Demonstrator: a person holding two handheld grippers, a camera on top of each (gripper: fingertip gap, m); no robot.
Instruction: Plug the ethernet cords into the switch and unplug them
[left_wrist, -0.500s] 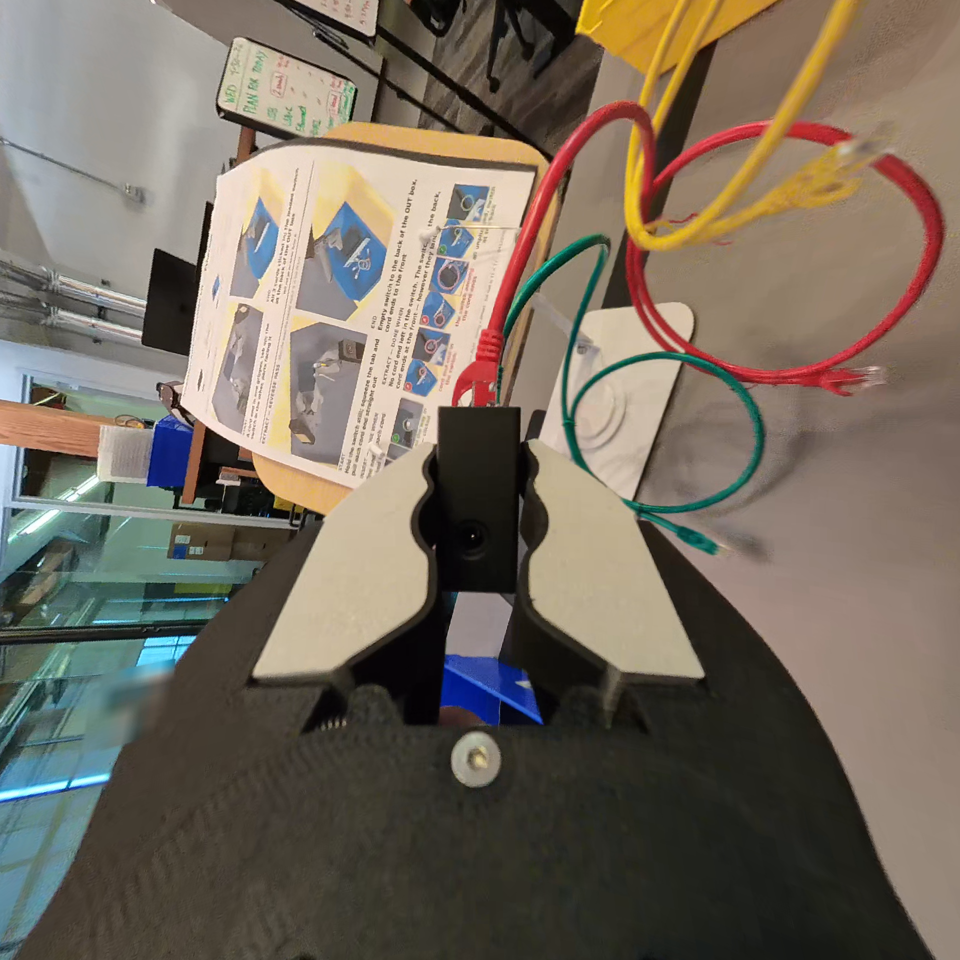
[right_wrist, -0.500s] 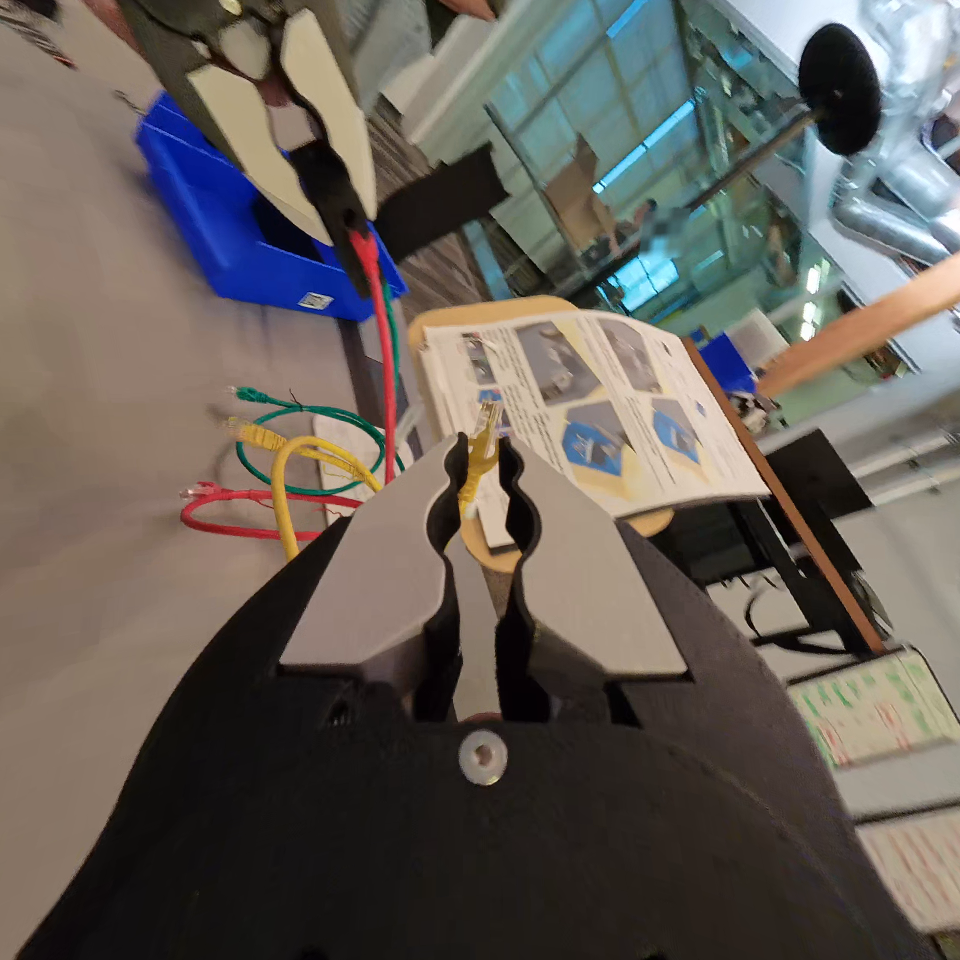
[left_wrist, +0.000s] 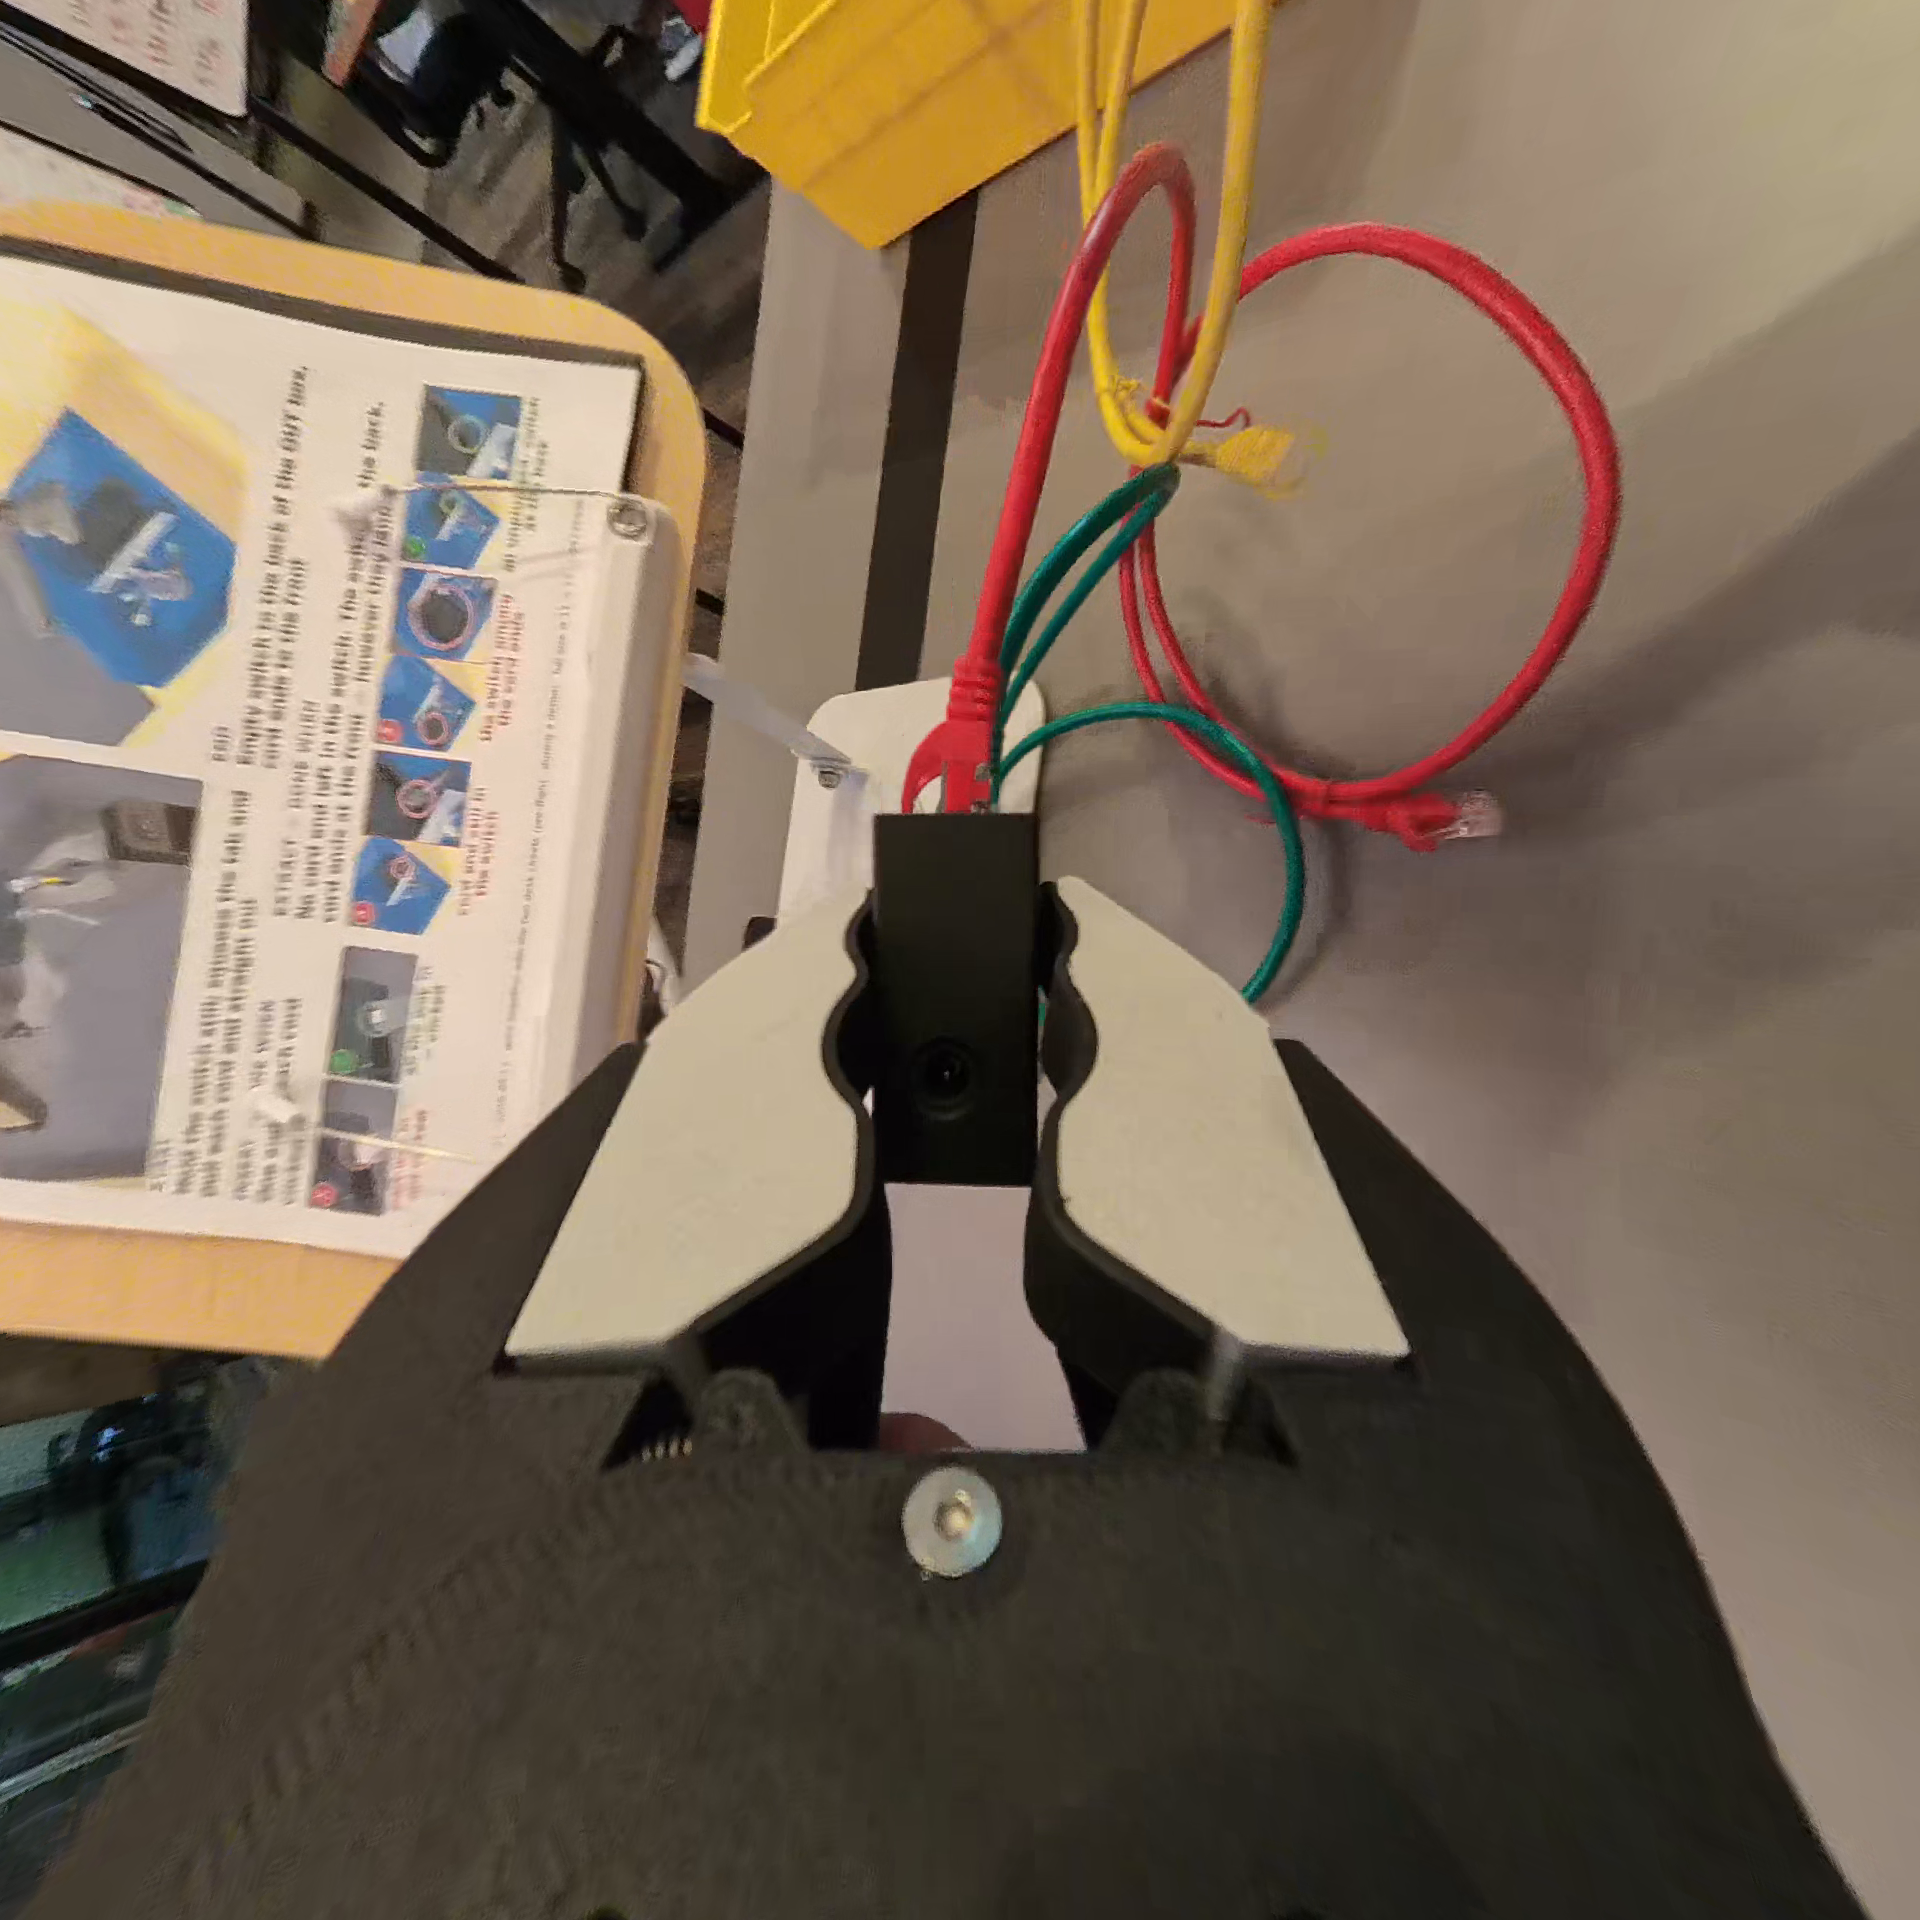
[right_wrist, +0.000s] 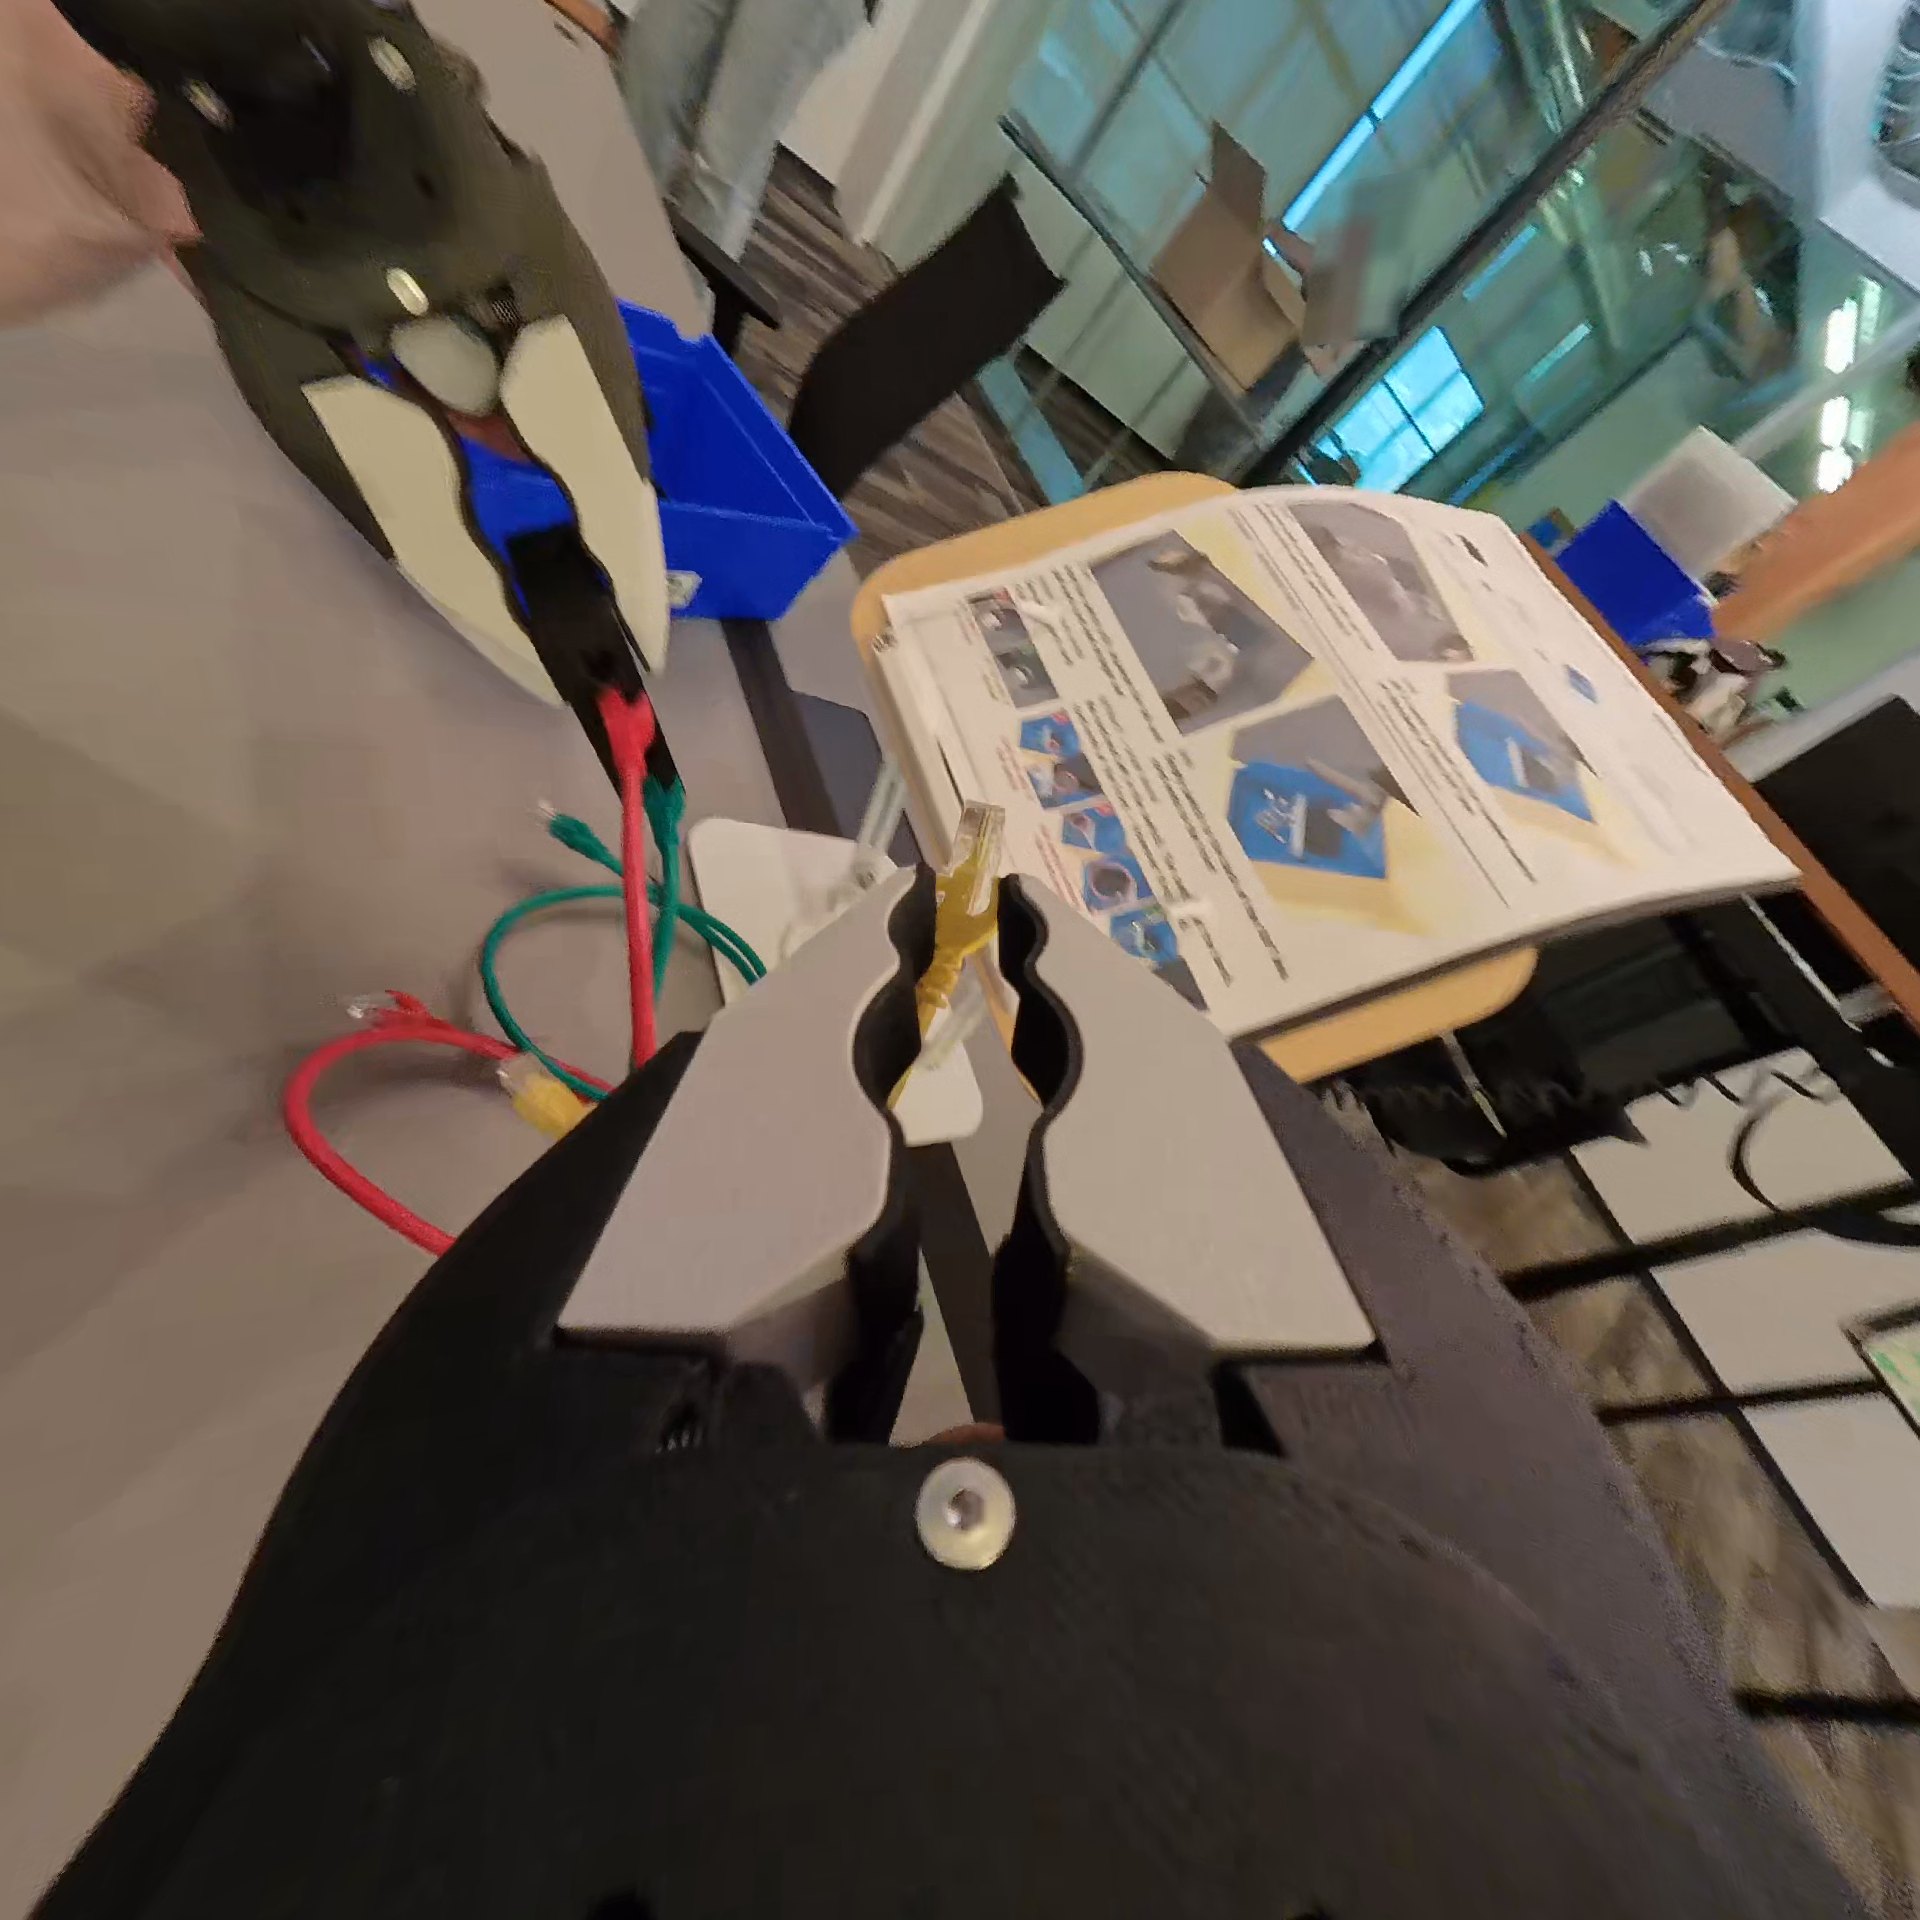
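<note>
— Gripping what?
— My left gripper (left_wrist: 956, 914) clamps the black switch (left_wrist: 954, 997), red cord (left_wrist: 1023, 499) and green cord (left_wrist: 1070, 582) plugged ahead. My right gripper (right_wrist: 961, 914) pinches the yellow cord (right_wrist: 961, 914).
— Containers?
— Blue bin (right_wrist: 727, 488) behind the switch; contents hidden.

Matt black plastic switch (left_wrist: 954, 997); glossy red cord (left_wrist: 1579, 499) at two o'clock; smooth matt grey bench (left_wrist: 1662, 935); paper sheet (right_wrist: 1351, 748).

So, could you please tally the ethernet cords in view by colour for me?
Red cord: 1
Green cord: 1
Yellow cord: 1
Total: 3 cords. The red and green ones are plugged into the black switch held by the left gripper; the right gripper holds the yellow plug.
</note>
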